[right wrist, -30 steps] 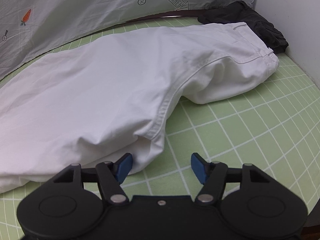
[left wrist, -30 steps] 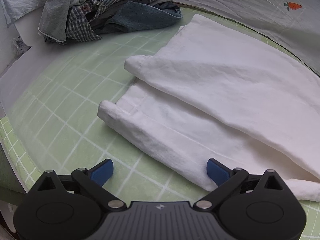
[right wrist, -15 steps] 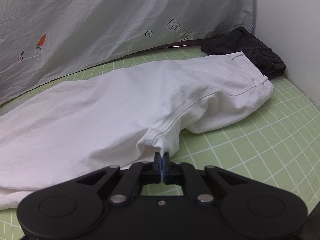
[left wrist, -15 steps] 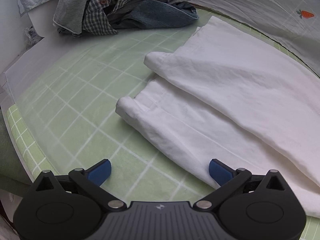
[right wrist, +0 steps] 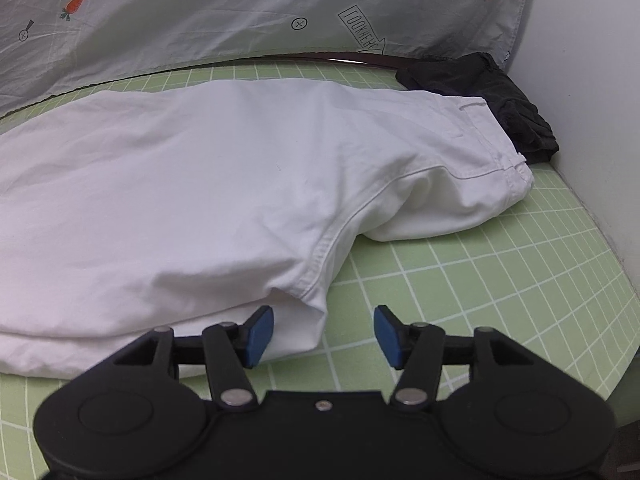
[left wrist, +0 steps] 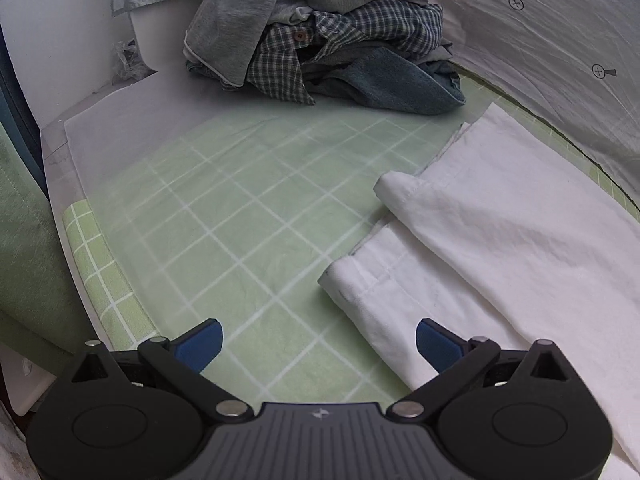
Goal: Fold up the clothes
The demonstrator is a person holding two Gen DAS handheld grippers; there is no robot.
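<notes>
White trousers [right wrist: 208,184] lie flat on green grid mat [right wrist: 500,280]. Backdrop sheet [right wrist: 200,12] w/ carrots, arrow text mirrored, unreadable. Right hand-held gripper [right wrist: 323,334] opening, trouser corner between pads, untouched. Left hand-held gripper [left wrist: 318,344] spread, empty.

trousers [right wrist: 224,168]: white woven cloth, matt | mat [left wrist: 224,216]: smooth green gridded | fingers [right wrist: 259,334]: blue matt pads

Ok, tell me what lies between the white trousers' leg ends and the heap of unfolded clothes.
Only bare green checked mat, partly under a translucent sheet, separates the white trousers from the heap of unfolded clothes; the left wrist view shows it.
</notes>
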